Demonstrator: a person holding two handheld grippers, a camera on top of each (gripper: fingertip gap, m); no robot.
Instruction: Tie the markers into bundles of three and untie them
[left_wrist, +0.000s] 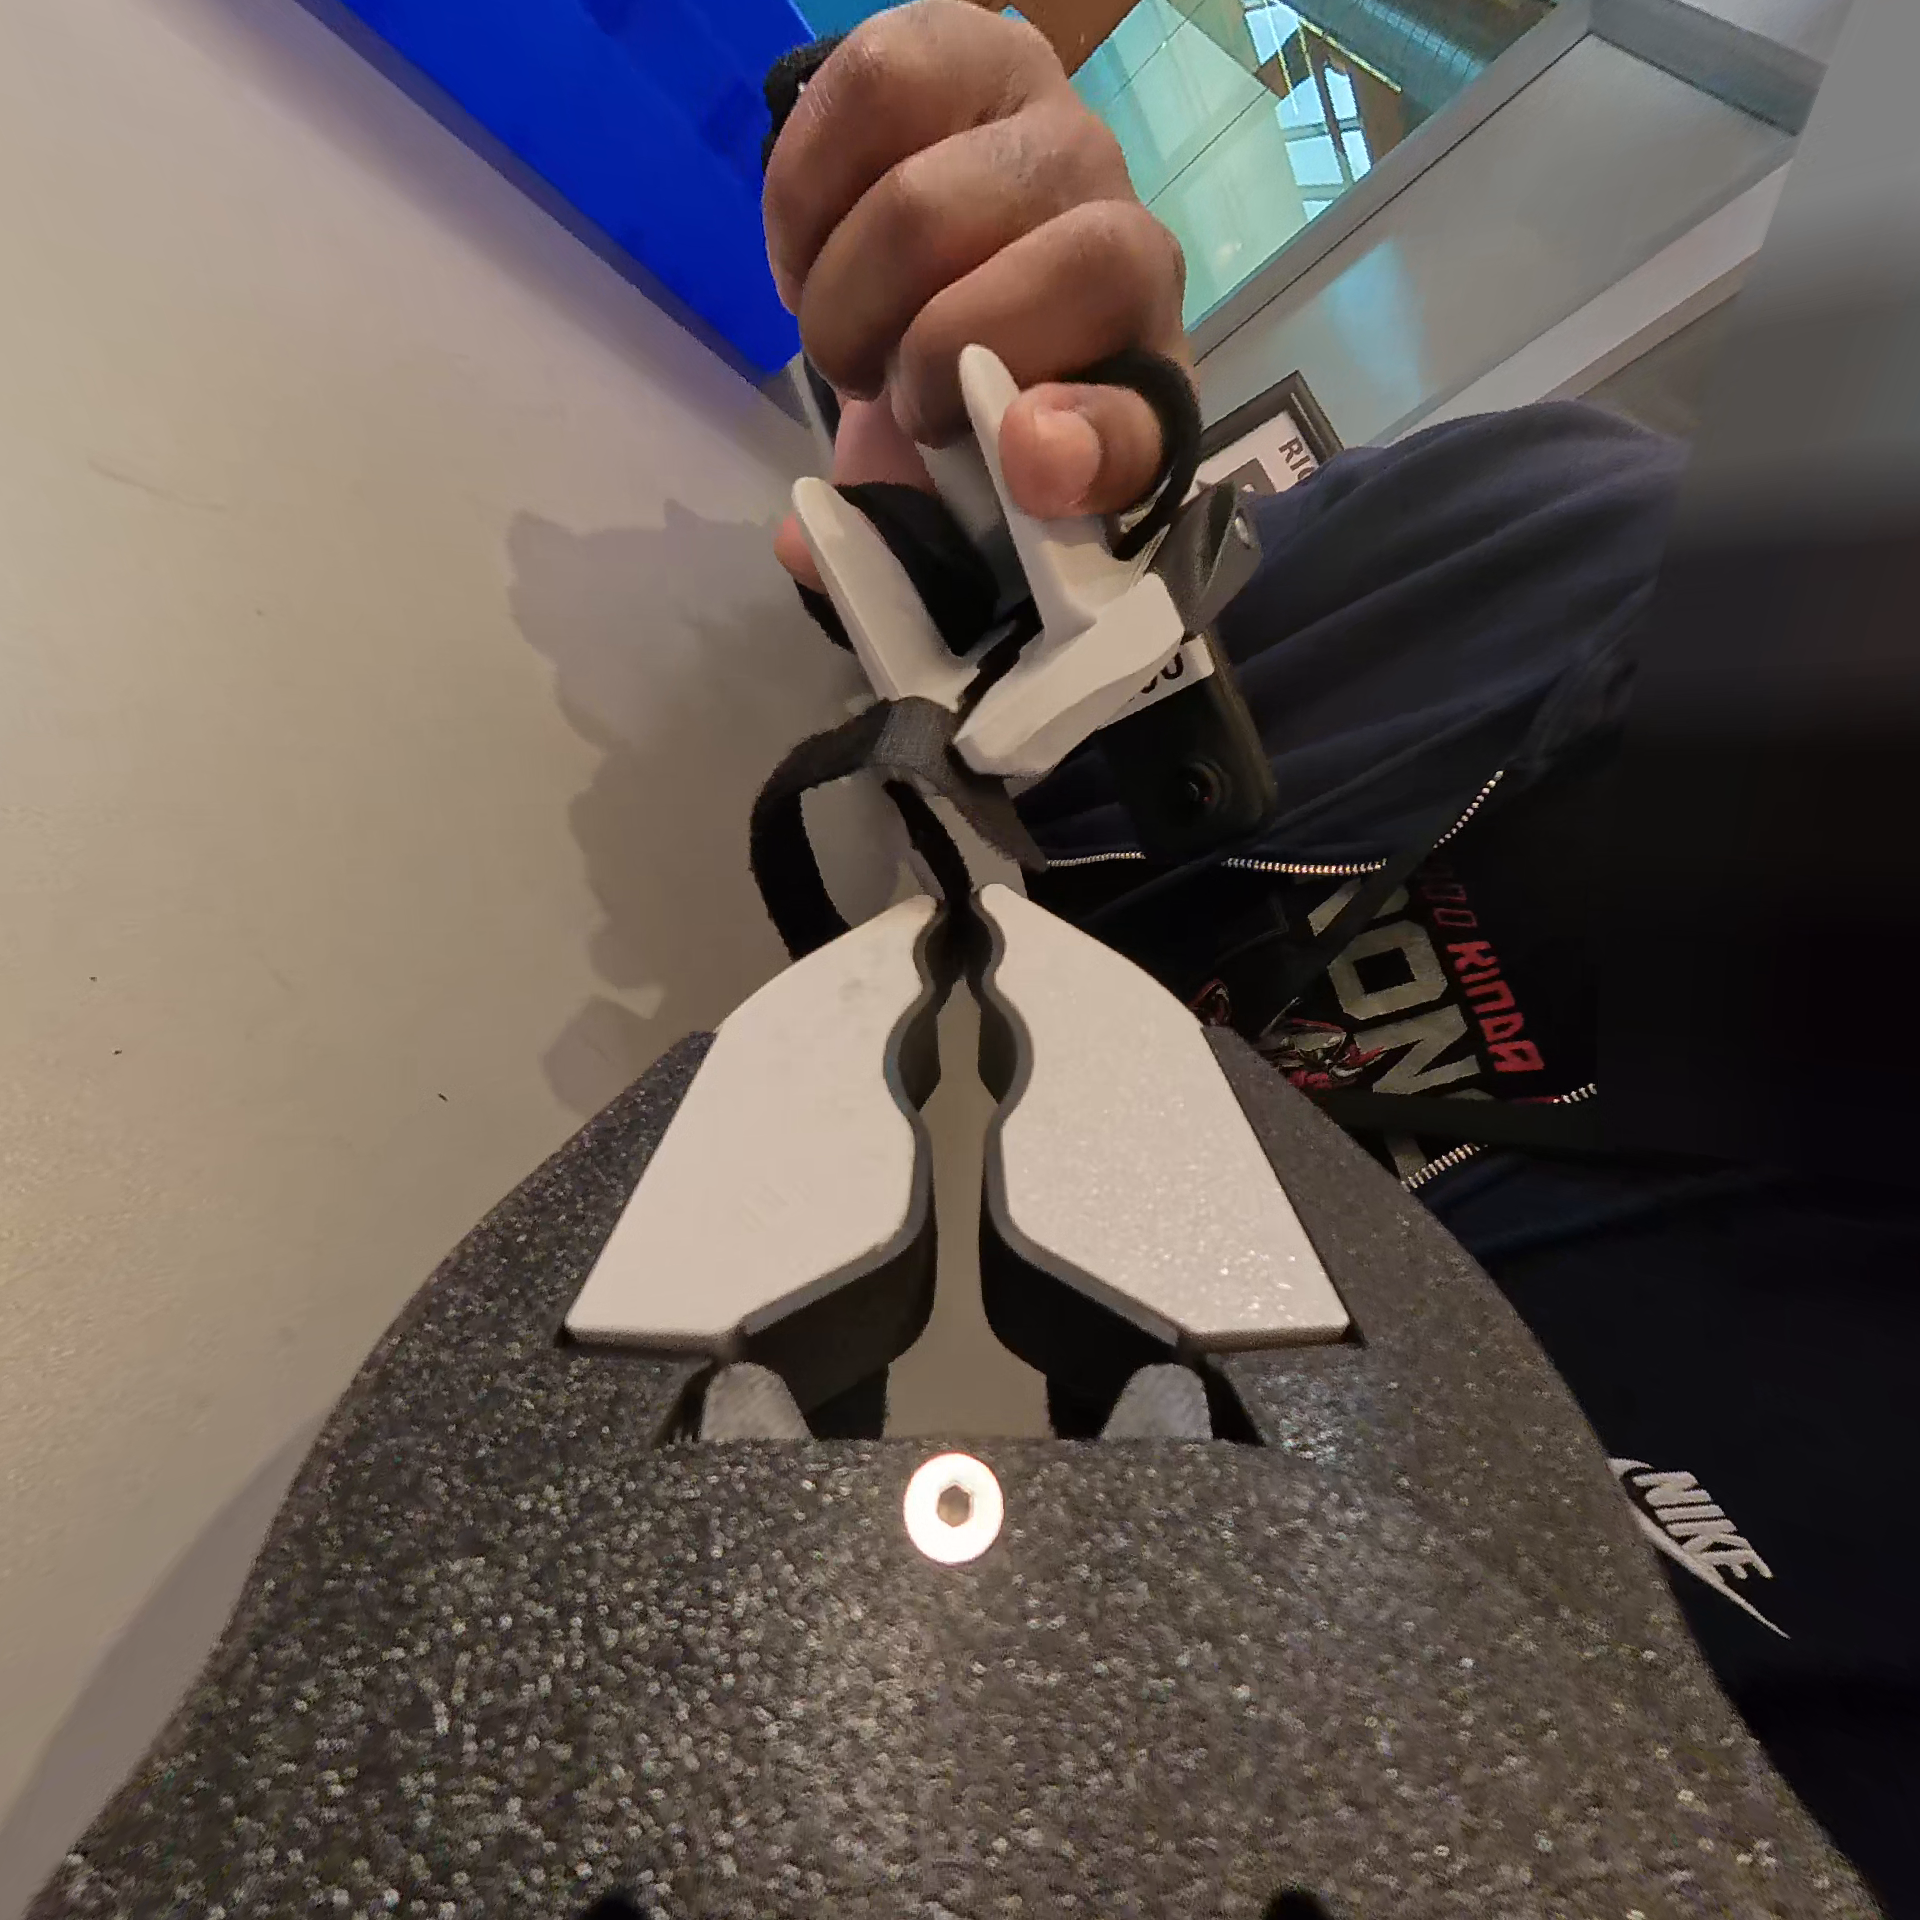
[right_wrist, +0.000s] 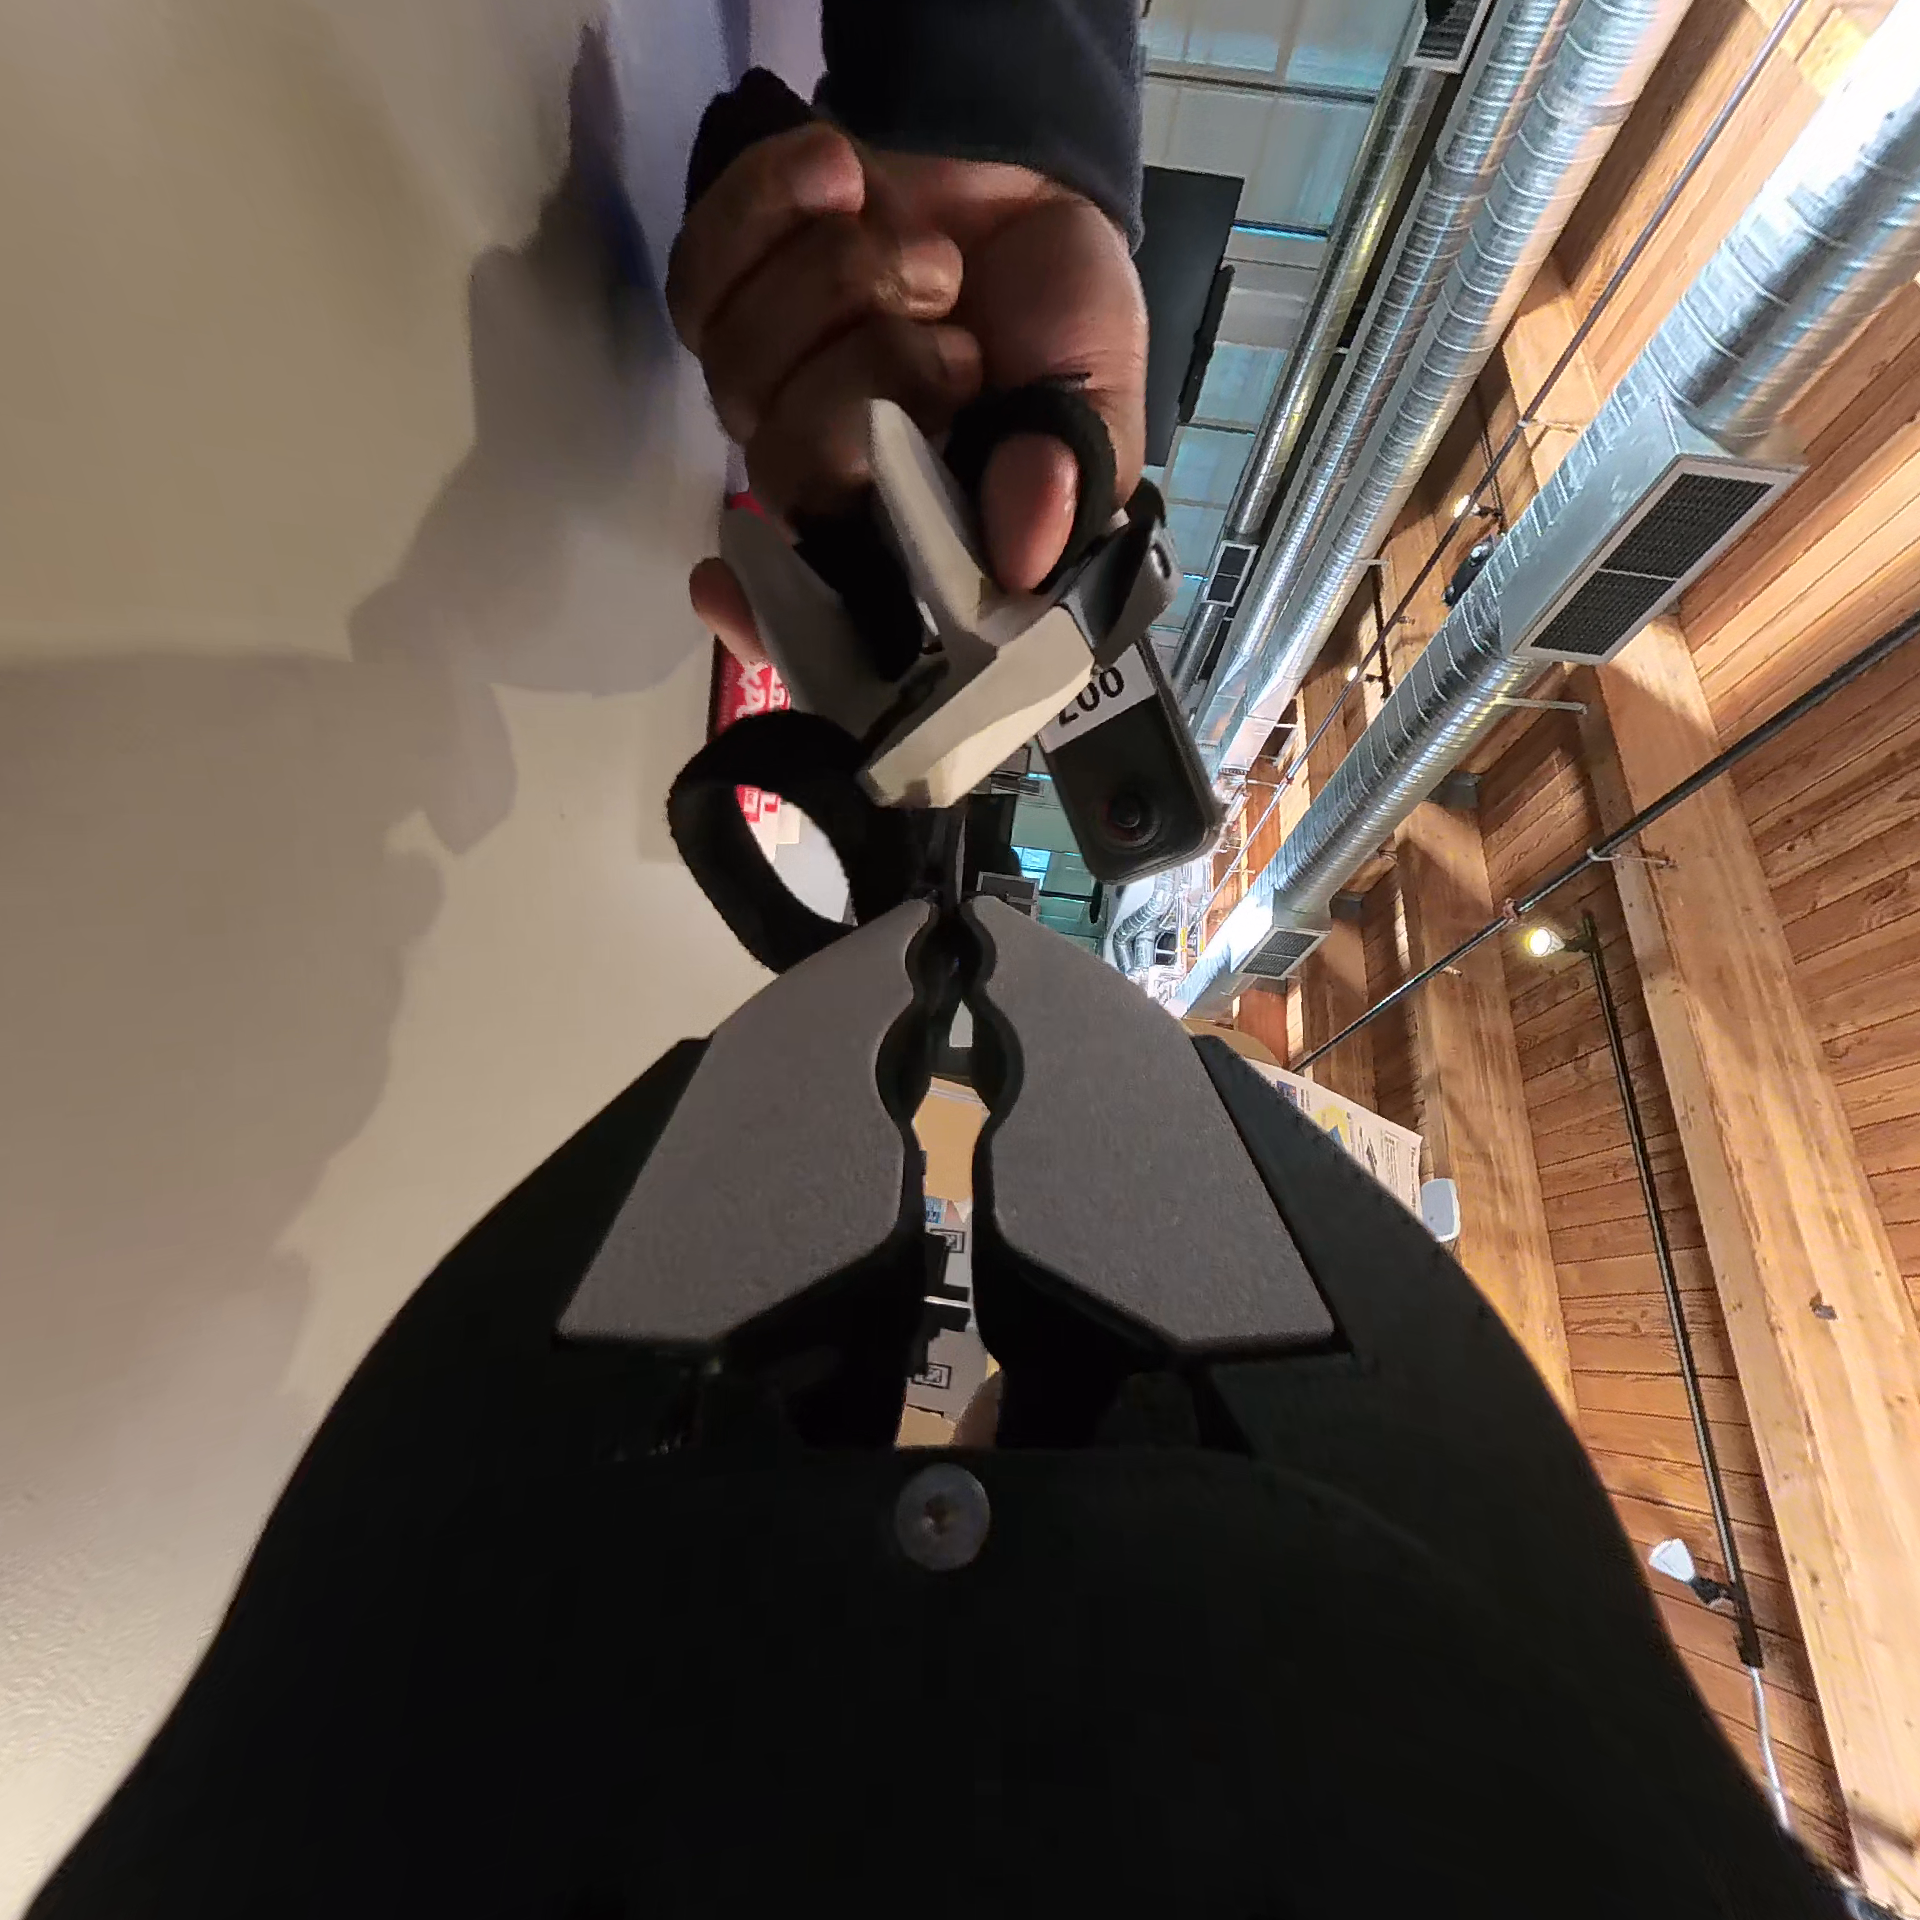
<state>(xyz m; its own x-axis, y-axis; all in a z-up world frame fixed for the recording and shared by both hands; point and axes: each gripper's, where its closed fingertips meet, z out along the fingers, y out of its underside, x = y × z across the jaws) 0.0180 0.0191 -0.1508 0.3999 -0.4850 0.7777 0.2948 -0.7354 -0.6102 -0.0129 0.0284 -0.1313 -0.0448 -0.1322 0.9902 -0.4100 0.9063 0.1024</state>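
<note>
Strap: black hook-and-loop strap (left_wrist: 790, 831), looped, held in the air between my two grippers.
Left gripper (left_wrist: 961, 920): tips pinching the strap.
Right gripper (right_wrist: 948, 920): tips pinching the strap's other part.
Markers: none visible.
Below: pale table (left_wrist: 260, 727).

Both my grippers sit tip to tip w/ almost no gap between. Left gripper (left_wrist: 961, 914) is pinched tight on the black strap (left_wrist: 790, 821), right gripper (right_wrist: 948, 920) clamps the same strap (right_wrist: 727, 790) from the other side, so nothing passes straight ahead of either. In left wrist view the other hand (left_wrist: 966, 260) and its camera (left_wrist: 1205, 790) block the front, person's dark hoodie (left_wrist: 1507, 727) fills the right side. Open room to the left over the pale tabletop (left_wrist: 260, 727); blue bin (left_wrist: 582, 135) stands at its far edge. Right wrist view: free air on the right.
</note>
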